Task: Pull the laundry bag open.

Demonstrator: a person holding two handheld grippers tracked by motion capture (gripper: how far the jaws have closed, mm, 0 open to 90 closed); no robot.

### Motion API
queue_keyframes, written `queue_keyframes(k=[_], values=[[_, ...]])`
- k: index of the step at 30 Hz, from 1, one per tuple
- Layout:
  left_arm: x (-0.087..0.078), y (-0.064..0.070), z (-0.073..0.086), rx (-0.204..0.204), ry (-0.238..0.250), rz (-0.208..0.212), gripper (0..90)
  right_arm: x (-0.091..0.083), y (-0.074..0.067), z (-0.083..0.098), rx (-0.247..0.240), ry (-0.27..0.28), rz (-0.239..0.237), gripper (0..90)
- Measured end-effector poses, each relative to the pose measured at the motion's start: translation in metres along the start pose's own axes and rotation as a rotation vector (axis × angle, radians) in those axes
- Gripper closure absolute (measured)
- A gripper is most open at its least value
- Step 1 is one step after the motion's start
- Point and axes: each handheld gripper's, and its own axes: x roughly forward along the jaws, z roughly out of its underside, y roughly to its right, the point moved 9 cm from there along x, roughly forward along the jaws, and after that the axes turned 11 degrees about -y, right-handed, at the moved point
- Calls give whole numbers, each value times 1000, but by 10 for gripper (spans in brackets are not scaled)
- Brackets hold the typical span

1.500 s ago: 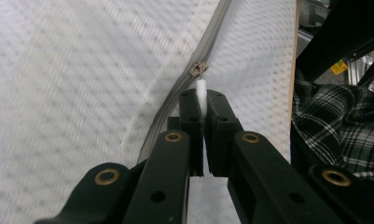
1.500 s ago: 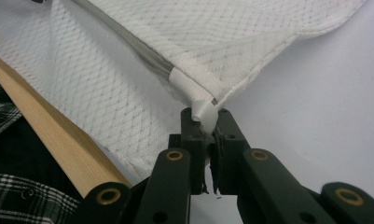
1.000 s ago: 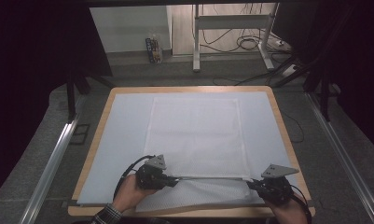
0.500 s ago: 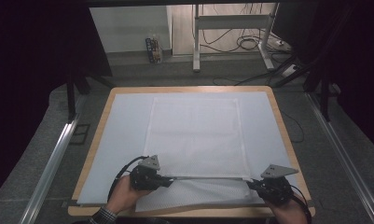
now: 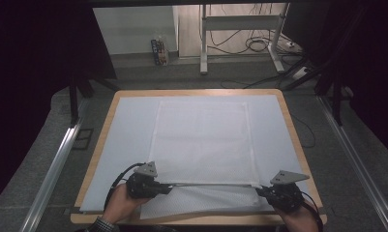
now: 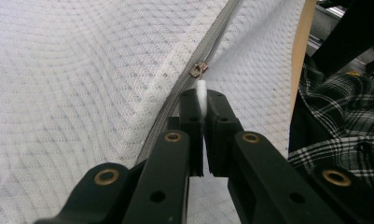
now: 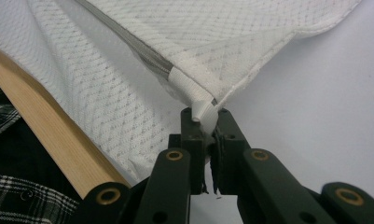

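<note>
My left tool (image 6: 201, 108) pinches the white zipper pull (image 6: 201, 91) and my right tool (image 7: 206, 122) the corner tab (image 7: 201, 111) of the limp, light mesh bag (image 5: 201, 140) flat on the counter (image 5: 298, 145), best gripped there.

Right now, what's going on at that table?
A person is working the zipper of a white mesh bag lying on the table. The left gripper is shut on the white zipper pull, just behind the metal slider. The right gripper is shut on the bag's corner tab at the zipper's end, holding the zipper taut between the two.
</note>
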Motion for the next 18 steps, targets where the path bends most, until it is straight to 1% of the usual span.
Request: queue_keyframes(k=[5,6,9,11,18], values=[[-3,-3,4,-7,-3,-10,872,0,1,0,-2,0,3,840],[-5,-4,6,-12,6,-9,872,0,1,0,0,1,2,839],[-7,-6,8,-16,6,-17,872,0,1,0,-2,0,3,839],[-9,-7,11,-22,7,-14,872,0,0,0,0,0,0,839],[-16,-11,21,-47,8,-27,872,0,2,1,5,-2,7,839]])
